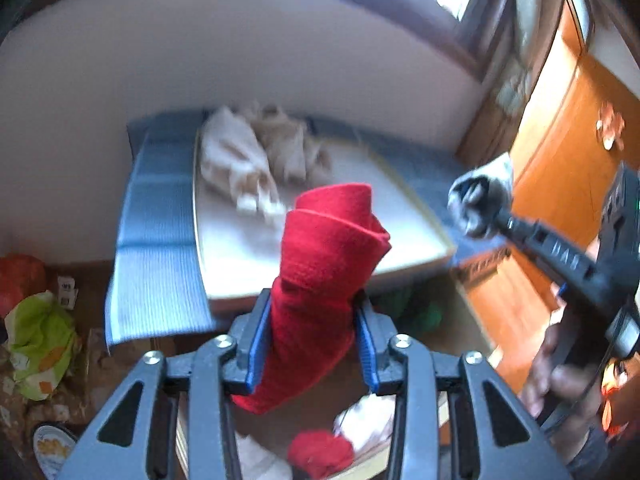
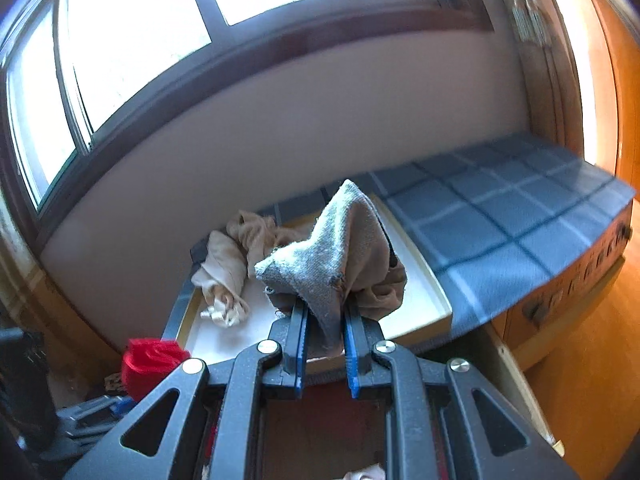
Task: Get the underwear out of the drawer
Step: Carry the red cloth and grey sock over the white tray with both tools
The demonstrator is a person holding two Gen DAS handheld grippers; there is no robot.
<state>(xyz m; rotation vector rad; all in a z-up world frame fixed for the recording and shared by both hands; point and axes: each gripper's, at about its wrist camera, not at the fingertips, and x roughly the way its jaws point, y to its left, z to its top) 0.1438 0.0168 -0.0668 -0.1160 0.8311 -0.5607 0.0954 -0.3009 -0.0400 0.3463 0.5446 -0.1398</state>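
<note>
Left wrist view: left gripper (image 1: 312, 344) clamped on a rolled red garment (image 1: 324, 264), held up in the air in front of the white tray (image 1: 416, 216). Beyond, at the far end of that tray, a beige heap (image 1: 256, 160) of cloth already laid down. Below the gripper, partly hidden, more pieces: a small red bundle (image 1: 320, 452) and something white (image 1: 368, 420), probably still in the drawer, though its walls hardly show. To the right of the tray, the right gripper (image 1: 480, 208) gripping a grey piece.

Right wrist view: right gripper (image 2: 325, 344) closed on a grey knitted garment (image 2: 332, 252) with brownish cloth bunched behind it, raised just above the near edge of the tray (image 2: 428, 280). Same beige heap (image 2: 228, 268) at the tray's far left. Left of the tray, the red garment (image 2: 150, 364) in mid-air.

Judged midway: some pieces out, two more lifted and not yet set down, a few seemingly left below.
</note>
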